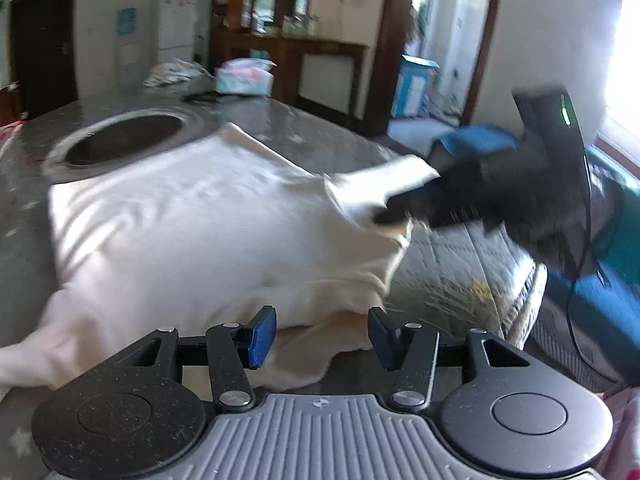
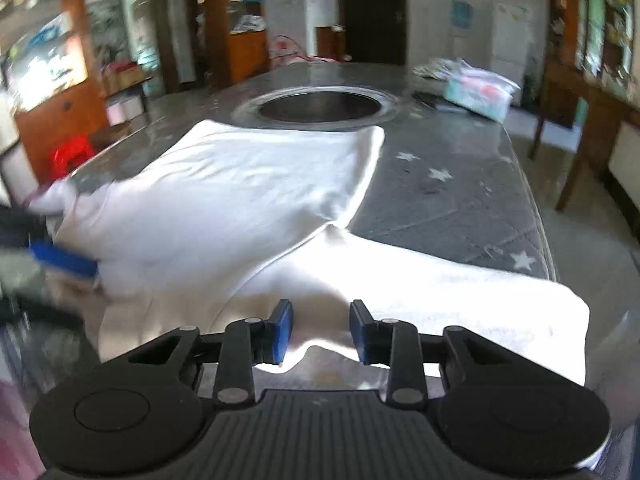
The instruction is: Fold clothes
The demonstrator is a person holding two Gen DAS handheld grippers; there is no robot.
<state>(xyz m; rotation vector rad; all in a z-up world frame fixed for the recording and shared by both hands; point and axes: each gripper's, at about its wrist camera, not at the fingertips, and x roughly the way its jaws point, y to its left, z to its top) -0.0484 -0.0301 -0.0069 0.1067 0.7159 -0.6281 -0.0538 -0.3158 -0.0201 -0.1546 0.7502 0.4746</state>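
Note:
A white long-sleeved top (image 1: pixel 208 232) lies spread on the grey table (image 1: pixel 328 132); it also shows in the right wrist view (image 2: pixel 240 200). My left gripper (image 1: pixel 322 338) is open just above the garment's near edge, nothing between its blue pads. My right gripper (image 2: pixel 320 332) is open over the base of one sleeve (image 2: pixel 460 296), cloth below the gap. In the left wrist view the right gripper (image 1: pixel 400 208) appears blurred at the garment's right sleeve. In the right wrist view the left gripper's blue pad (image 2: pixel 64 258) shows at the garment's left side.
A round metal-rimmed hole (image 2: pixel 316 106) sits in the table beyond the garment. A plastic-wrapped package (image 2: pixel 480 94) and crumpled cloth (image 2: pixel 434 68) lie at the table's far end. White stars (image 2: pixel 440 174) mark the table cover. Wooden cabinets and doorways surround the room.

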